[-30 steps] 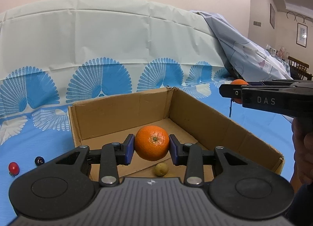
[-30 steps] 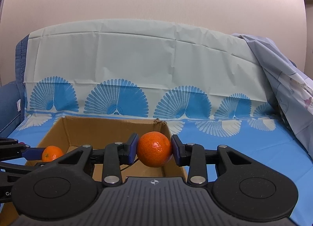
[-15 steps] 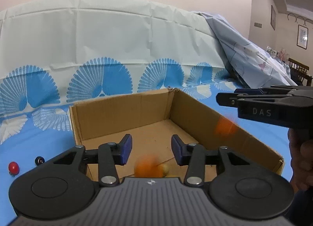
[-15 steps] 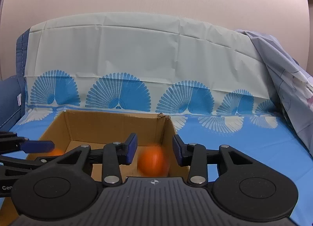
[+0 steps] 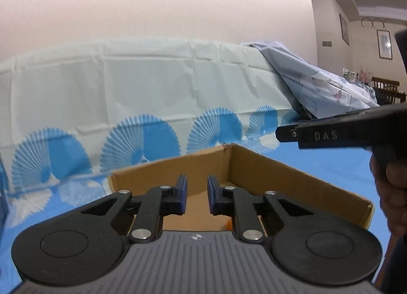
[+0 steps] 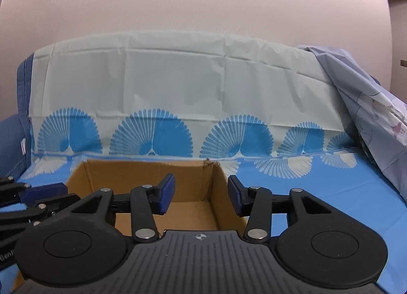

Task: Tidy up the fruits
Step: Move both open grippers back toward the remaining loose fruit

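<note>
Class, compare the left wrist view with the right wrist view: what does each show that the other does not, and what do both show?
Only the left wrist view shows a hand holding the right gripper from the side, a sliver of orange low in the box, and framed pictures in a far room. Only the right wrist view shows the left gripper from the side and a dark blue cushion. Both show the box, the fan-print cloth and empty, parted jaws.
</note>
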Tool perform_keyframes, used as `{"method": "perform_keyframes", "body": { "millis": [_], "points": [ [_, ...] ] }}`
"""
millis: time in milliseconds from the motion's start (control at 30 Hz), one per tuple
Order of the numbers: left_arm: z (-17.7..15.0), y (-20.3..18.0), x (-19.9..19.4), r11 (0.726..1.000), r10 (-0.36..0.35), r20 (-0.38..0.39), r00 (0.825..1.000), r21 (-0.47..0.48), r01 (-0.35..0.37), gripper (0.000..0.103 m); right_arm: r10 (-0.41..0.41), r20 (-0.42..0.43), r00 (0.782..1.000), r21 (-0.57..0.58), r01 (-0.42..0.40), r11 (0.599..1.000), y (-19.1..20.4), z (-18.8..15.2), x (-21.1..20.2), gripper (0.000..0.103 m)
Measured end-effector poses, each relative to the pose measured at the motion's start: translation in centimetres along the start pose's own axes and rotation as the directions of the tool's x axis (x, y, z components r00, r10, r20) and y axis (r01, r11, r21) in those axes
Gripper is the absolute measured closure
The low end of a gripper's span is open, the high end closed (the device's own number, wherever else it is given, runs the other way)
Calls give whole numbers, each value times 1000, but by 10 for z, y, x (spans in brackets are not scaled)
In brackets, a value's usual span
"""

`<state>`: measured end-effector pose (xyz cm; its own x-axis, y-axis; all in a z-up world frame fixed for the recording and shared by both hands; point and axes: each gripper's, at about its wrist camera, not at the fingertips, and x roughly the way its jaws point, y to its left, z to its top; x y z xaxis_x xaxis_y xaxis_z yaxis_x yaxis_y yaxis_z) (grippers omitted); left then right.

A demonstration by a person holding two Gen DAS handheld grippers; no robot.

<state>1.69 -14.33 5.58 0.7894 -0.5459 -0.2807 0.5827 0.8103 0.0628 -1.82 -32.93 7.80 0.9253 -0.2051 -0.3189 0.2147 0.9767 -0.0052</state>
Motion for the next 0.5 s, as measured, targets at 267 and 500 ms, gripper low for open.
{"method": "perform_keyframes", "body": {
  "millis": [267, 500],
  "points": [
    [2, 31, -44, 997, 78, -31, 996, 22, -77, 88, 92, 50, 995, 45, -94, 995, 22, 5, -24, 68],
    [12, 93, -80, 968, 235, -98, 967, 110, -224, 87, 185, 82, 979, 26, -187, 982, 49, 7, -43, 69]
  ]
}}
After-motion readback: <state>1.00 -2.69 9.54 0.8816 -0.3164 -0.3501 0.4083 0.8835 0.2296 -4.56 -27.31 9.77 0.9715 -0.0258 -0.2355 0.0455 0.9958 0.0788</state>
